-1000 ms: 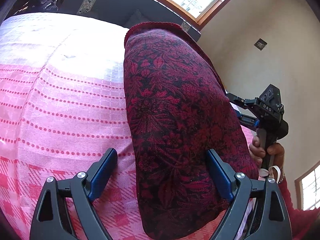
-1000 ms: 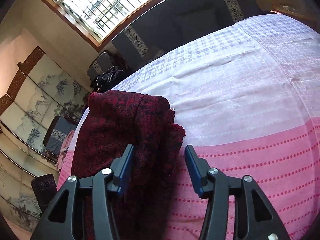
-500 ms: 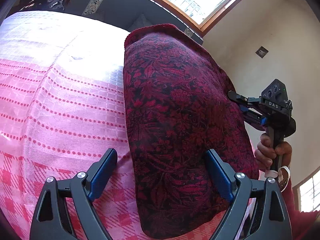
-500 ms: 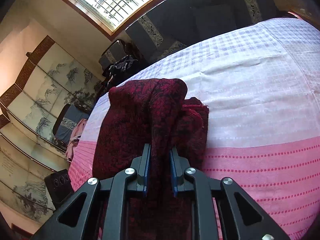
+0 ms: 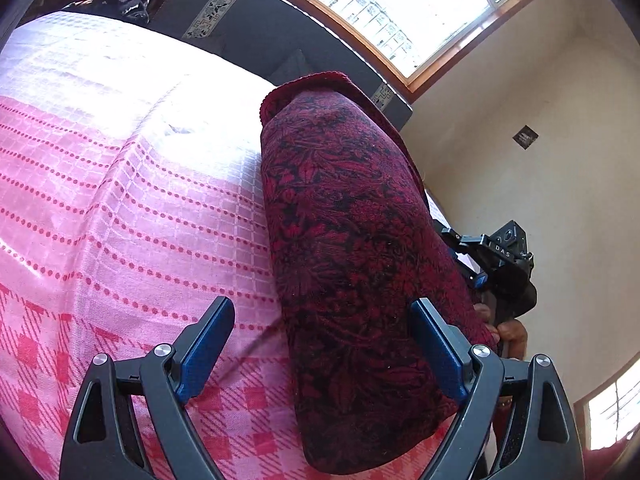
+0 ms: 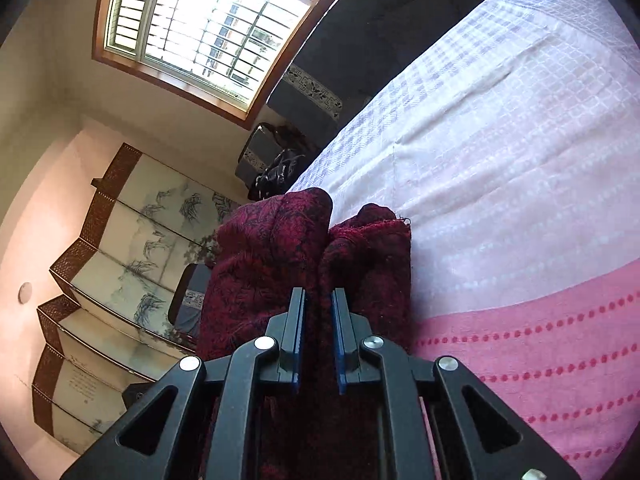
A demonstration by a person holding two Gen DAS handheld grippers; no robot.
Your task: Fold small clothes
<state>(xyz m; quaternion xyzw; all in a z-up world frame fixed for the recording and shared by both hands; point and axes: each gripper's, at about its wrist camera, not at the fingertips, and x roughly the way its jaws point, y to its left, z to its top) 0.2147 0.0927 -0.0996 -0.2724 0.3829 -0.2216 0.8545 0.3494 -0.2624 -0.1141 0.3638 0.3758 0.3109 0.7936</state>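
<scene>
A dark red garment (image 5: 352,260) with a black floral pattern lies on the pink and white checked bed cover (image 5: 120,200). My left gripper (image 5: 322,308) hovers low over its near end. The jaws are wide open, with the cloth's left edge clear of the left pad. In the right wrist view my right gripper (image 6: 319,294) is closing the last bit. Its blue pads press on a bunched fold of the garment (image 6: 260,260), which rises in two humps ahead of the fingers. The right gripper's body (image 5: 508,256) and the hand (image 5: 512,332) holding it show at the garment's right edge.
The bed cover (image 6: 520,200) stretches away to a dark headboard (image 5: 260,20) under a bright window (image 5: 400,12). A black bag (image 6: 276,172) sits beyond the bed's far corner. A painted folding screen (image 6: 120,260) stands by the wall at the left.
My right gripper's jaws went from wide apart around the garment's edge to pinched on a fold, and its view rolled. The left gripper stayed open and barely moved.
</scene>
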